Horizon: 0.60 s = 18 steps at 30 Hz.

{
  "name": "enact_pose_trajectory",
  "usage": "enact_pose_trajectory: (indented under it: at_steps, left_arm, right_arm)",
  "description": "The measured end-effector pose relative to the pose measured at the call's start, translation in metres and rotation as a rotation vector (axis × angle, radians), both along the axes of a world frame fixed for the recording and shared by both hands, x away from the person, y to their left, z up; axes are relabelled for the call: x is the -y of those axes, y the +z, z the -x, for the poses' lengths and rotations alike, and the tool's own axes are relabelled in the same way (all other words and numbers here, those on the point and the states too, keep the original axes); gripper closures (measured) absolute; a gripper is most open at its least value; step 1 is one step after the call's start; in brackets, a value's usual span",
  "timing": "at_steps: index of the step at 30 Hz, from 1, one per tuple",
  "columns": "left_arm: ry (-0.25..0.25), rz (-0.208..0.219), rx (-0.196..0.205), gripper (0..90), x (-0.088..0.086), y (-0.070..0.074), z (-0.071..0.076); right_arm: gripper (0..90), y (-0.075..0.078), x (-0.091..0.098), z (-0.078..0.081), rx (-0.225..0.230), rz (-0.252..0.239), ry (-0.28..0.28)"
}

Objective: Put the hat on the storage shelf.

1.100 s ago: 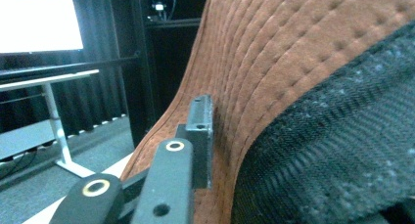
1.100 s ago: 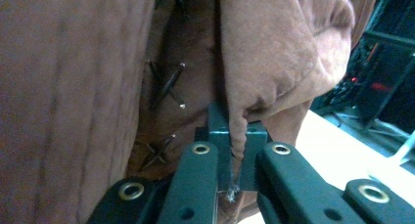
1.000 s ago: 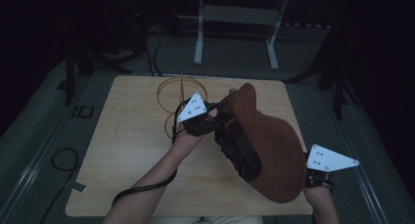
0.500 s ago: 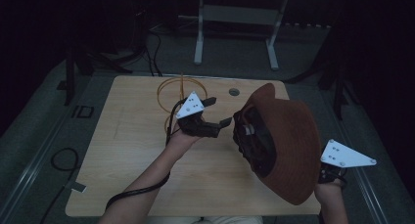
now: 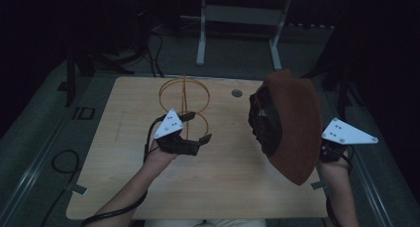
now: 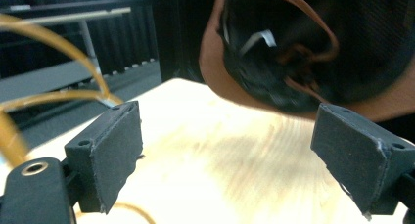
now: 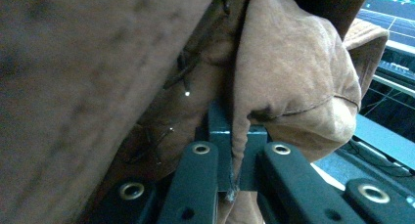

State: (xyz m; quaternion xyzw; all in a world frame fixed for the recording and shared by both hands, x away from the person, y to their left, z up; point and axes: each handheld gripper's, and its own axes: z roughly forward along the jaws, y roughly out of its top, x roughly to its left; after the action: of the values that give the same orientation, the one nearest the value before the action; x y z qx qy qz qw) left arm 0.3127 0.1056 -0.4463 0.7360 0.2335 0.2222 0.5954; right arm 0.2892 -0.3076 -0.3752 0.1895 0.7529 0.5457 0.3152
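Brown suede hat (image 5: 292, 125) is held clear of the desk (image 5: 218, 182), raised on edge at the right side, its dark lined opening turned toward the left gripper (image 5: 195, 129). In the right gripper view a fold of the hat's brim (image 7: 244, 131) is seen pinched between the two jaws of the right gripper (image 7: 235, 155), which are clenched tight on the suede; the rest of the brown cloth is draped above and to both sides of those jaws. In the high view the right gripper's grey plate (image 5: 346, 133) is seen just behind the hat's lower edge.

The left gripper is held apart from the hat, with its jaws released and spread wide; they have just been opening, and nothing is seen between them except bare wood. In the left gripper view the hat's opening (image 6: 279, 53) is seen ahead of and above the jaws, slightly toward the right-hand jaw, with a pale label inside the lining, though this part is blurred and the label cannot be read.

A yellow wire stand (image 5: 184, 105) made of thin hoops is placed on the desk just beyond the left gripper; its curved wires (image 6: 58, 48) are seen outside the left-hand jaw, and whether they are touched by that jaw cannot be told.
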Motion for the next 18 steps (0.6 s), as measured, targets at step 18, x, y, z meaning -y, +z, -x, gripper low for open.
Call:
enact_pose_trajectory:
  at_steps: [18]
  left_arm:
    - [0.193, -0.020, -0.039, 12.6, -0.067, -0.071, 0.057]
  right_arm:
    - [88.2, 0.036, -0.065, -0.070, 0.045, 0.081, -0.010]
